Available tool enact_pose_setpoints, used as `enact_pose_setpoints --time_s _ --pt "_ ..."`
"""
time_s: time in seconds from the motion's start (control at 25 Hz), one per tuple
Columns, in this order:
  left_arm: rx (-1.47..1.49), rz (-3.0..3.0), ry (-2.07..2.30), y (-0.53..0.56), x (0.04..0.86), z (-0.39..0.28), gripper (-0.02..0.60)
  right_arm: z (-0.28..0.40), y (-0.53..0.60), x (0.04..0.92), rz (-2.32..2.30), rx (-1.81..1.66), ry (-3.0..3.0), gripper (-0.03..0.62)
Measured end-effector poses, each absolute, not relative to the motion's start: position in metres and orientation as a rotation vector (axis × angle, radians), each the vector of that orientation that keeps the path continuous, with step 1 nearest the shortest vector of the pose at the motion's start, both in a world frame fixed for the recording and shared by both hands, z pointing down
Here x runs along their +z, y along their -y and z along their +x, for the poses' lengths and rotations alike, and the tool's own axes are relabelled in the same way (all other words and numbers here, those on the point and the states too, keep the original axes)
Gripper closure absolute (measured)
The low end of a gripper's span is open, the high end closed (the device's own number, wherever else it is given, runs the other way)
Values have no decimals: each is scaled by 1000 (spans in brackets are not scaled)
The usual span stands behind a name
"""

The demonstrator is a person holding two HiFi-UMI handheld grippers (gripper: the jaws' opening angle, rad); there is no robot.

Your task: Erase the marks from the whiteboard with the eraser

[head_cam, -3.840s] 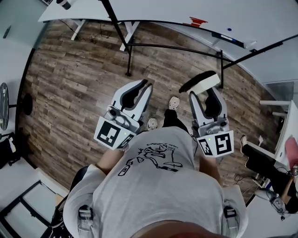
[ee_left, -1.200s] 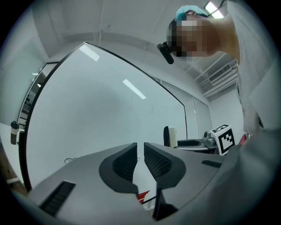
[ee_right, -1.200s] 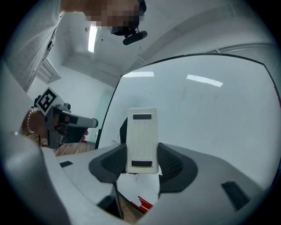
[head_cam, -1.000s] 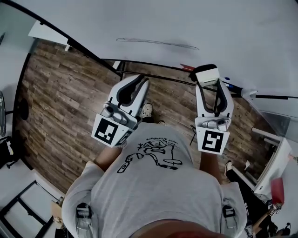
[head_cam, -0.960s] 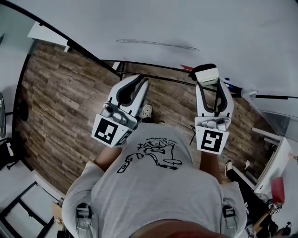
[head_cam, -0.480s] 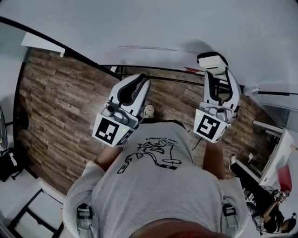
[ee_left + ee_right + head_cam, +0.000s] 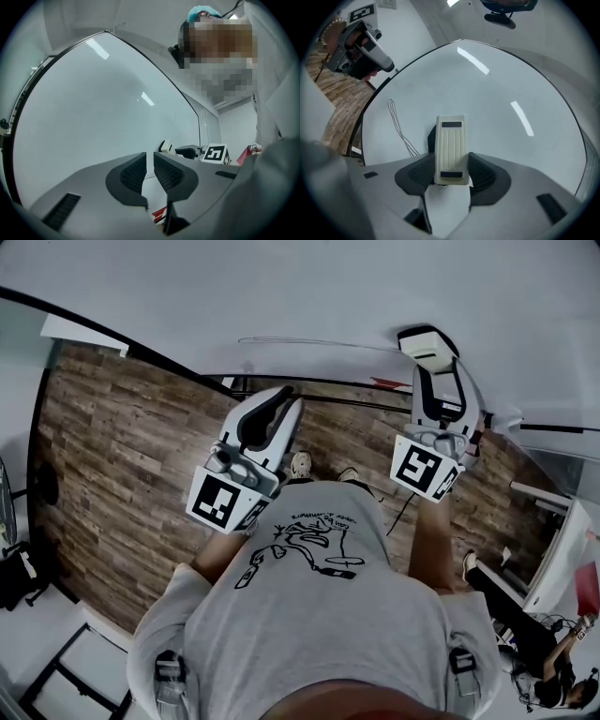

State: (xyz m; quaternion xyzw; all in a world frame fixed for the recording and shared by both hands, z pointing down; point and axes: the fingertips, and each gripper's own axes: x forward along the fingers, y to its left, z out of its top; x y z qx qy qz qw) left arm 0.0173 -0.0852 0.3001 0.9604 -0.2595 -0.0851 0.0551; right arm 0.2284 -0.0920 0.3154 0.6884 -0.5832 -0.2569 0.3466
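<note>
The whiteboard fills the top of the head view and carries a thin black line mark running left to right. My right gripper is shut on the white eraser, whose black felt side lies on or just off the board at the line's right end. In the right gripper view the eraser stands between the jaws with the looped line to its left on the board. My left gripper hangs below the board over the floor, shut on nothing, jaws almost touching.
Brown wood floor lies under the board. The board's black frame and stand bar run below its lower edge, with a red item by the tray. A white table and a seated person are at the lower right.
The right gripper has risen with the eraser from below the board's edge up onto the board at the line's right end. The view tilted up from the floor. The left gripper barely moved.
</note>
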Motion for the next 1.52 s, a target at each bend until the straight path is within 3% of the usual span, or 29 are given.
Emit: enact_pose_setpoints --time_s 1.52 --pt "-242 2943 762 104 300 13 520 221 109 342 1745 -798 1451 367"
